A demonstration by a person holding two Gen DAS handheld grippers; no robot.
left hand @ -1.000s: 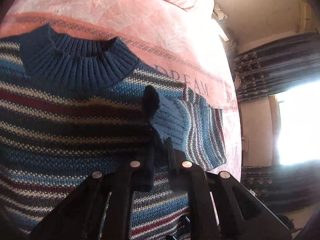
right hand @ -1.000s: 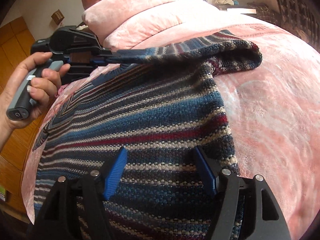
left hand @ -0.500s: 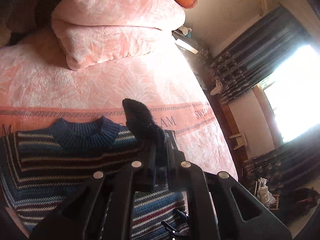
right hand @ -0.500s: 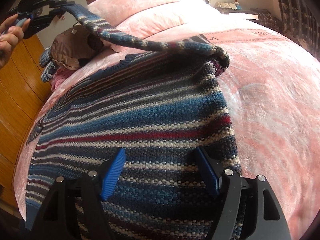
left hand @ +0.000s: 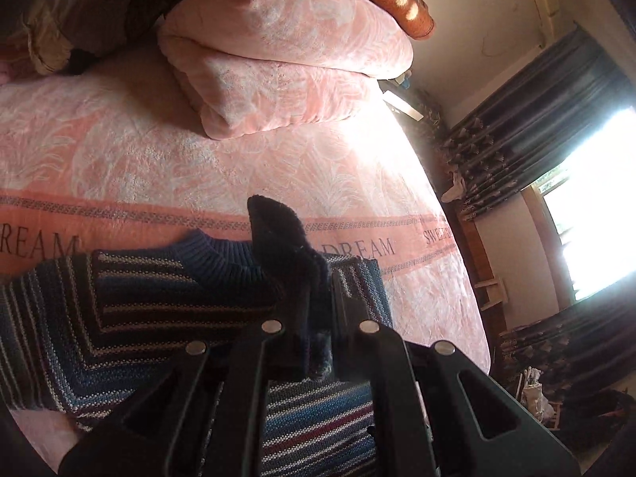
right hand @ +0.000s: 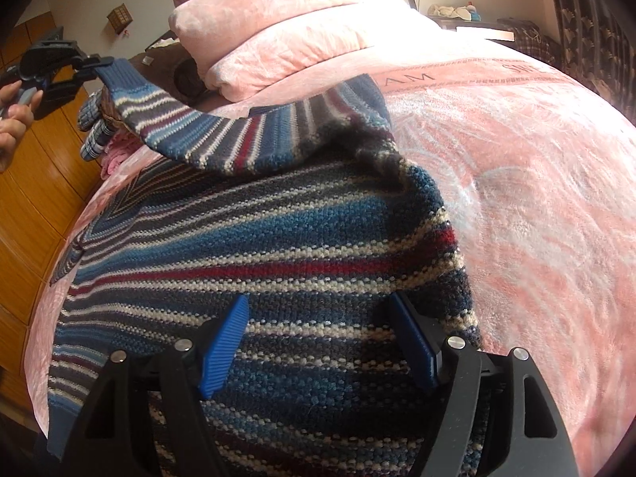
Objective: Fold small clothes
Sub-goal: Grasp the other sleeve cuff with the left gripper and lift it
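Sleeve up in the air, sweater flat on the bed

Our left gripper (left hand: 318, 310) has its jaws pinched tight on the sleeve (right hand: 190, 135) cuff and holds it above the striped sweater (right hand: 278, 246), which lies spread on the pink blanket (right hand: 536, 183) near the pillows (left hand: 278, 59). Our right gripper (right hand: 318, 342) sits over the sweater's body, jaws wide apart, gripping nothing

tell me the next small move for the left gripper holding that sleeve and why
Probably carry the sleeve across and lower it onto the sweater body: the left gripper holds its cuff raised, and the right gripper hovers open above the body.
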